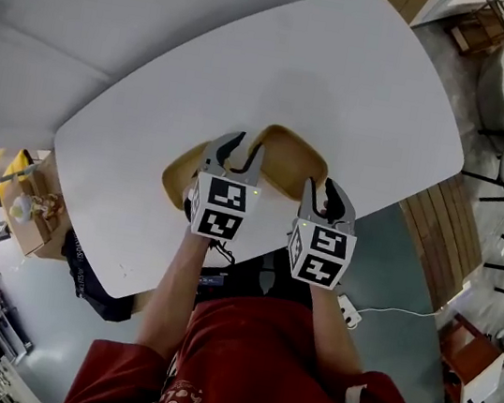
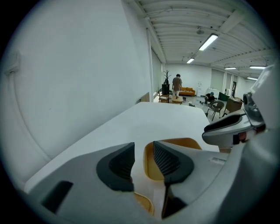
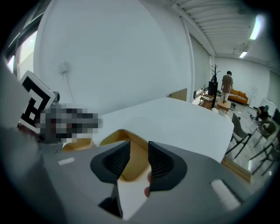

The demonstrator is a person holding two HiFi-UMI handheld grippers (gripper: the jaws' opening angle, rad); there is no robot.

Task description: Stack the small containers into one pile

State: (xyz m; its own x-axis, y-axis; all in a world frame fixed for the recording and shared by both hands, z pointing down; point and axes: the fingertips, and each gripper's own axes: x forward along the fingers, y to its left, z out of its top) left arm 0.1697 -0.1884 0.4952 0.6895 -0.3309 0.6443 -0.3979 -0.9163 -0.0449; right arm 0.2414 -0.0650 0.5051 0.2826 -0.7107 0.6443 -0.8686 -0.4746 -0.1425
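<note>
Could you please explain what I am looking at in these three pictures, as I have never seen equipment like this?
No robot here: a person holds a two-jaw gripper in each hand. The head view comes from a camera on the person's head, looking down. The other two come from cameras riding on the left gripper and the right gripper, looking along their jaws. The patterned cubes belong to the grippers. On the white table lie two tan containers: the far container and the near container, partly hidden under the left gripper. Both grippers stand open close to them, holding nothing.
</note>
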